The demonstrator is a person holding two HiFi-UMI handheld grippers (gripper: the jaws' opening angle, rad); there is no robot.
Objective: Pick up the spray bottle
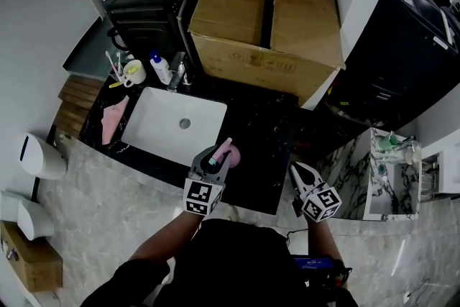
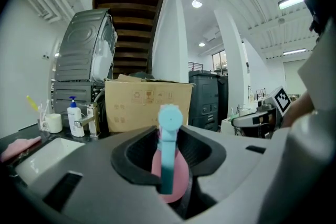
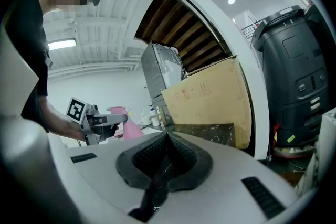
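The spray bottle is pink with a light blue nozzle. It is gripped between the jaws of my left gripper, just right of the white sink over the black counter. In the left gripper view its pink body fills the gap between the pads, and the blue nozzle stands upright in front of it. My left gripper is shut on it. My right gripper hovers to the right over the counter's front edge. Its jaws are shut on nothing. The right gripper view also shows the bottle held at the left.
A large cardboard box stands at the back of the black counter. The white sink lies left, with a faucet, a pump bottle, a toothbrush cup and a pink cloth around it.
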